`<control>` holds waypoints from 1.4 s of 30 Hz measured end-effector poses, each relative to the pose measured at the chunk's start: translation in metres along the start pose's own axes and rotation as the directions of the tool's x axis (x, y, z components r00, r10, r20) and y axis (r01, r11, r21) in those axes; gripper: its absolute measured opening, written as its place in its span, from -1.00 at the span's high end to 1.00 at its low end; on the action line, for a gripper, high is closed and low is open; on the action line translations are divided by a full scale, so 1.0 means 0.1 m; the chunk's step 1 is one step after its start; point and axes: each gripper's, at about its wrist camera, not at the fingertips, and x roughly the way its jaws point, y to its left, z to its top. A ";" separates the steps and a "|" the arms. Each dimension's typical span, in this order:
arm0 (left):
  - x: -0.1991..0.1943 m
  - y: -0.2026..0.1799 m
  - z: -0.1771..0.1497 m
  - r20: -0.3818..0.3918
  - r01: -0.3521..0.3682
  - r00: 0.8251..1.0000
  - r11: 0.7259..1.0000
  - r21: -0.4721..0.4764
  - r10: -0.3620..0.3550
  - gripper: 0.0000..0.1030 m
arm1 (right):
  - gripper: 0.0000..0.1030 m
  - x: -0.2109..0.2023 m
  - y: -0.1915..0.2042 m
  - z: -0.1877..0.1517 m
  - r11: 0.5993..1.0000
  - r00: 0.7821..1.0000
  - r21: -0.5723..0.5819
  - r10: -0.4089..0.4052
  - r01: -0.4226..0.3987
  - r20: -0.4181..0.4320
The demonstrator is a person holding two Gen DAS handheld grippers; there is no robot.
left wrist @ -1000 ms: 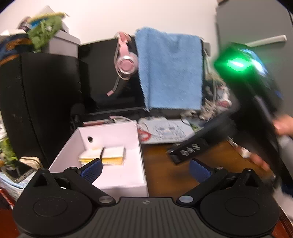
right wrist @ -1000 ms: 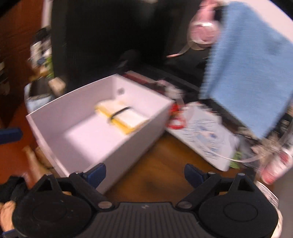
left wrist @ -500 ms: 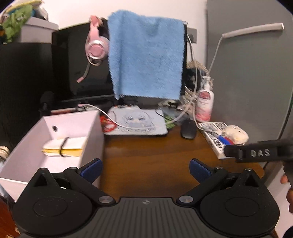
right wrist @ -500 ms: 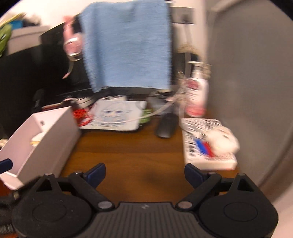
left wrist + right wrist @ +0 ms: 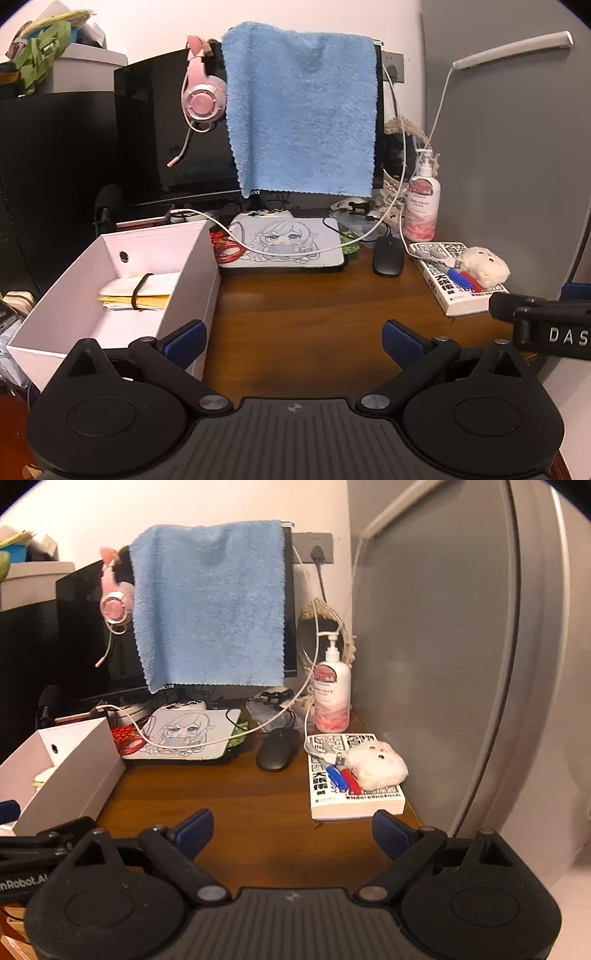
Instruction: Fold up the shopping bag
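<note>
A folded yellow-and-white bundle with a black band round it (image 5: 138, 295), which looks like the shopping bag, lies inside a white box (image 5: 199, 280) at the desk's left. In the right wrist view only a sliver of the bundle (image 5: 42, 777) shows over the box wall (image 5: 74, 775). My left gripper (image 5: 291, 338) is open over bare brown wood, its left finger next to the box's near corner. My right gripper (image 5: 291, 827) is open too, with nothing between its fingers, and hovers over the desk's front edge right of the box.
A blue towel (image 5: 301, 122) hangs over a black monitor beside a pink headset (image 5: 203, 99). Behind are a printed mouse pad (image 5: 284, 243), a black mouse (image 5: 386, 256), a pump bottle (image 5: 421, 210) and a book (image 5: 354, 794) with a plush toy and pens. A grey panel (image 5: 443, 646) bounds the right.
Both views have swung from the white box round to the desk's middle and right. The right gripper has left the centre of the left wrist view for its right edge. Both stay open.
</note>
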 end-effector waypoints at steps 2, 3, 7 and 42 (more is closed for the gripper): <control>-0.01 0.03 0.00 0.003 -0.007 1.000 1.000 -0.008 0.007 -0.98 | -0.80 -0.01 0.05 0.01 1.000 1.000 -0.012 0.009 -0.009 -0.006; -0.02 0.04 0.01 0.002 -0.010 1.000 1.000 -0.012 0.010 -0.98 | -0.80 -0.01 0.07 0.01 1.000 1.000 -0.015 0.011 -0.012 -0.006; -0.03 0.09 0.01 0.002 -0.017 1.000 1.000 -0.023 0.017 -0.98 | -0.80 -0.04 0.13 0.02 0.999 1.000 -0.024 0.028 -0.028 -0.003; -0.02 0.16 0.01 -0.011 -0.039 0.999 0.998 -0.045 0.039 -0.98 | -0.80 -0.06 0.31 -0.01 0.997 0.998 -0.046 0.057 -0.057 0.003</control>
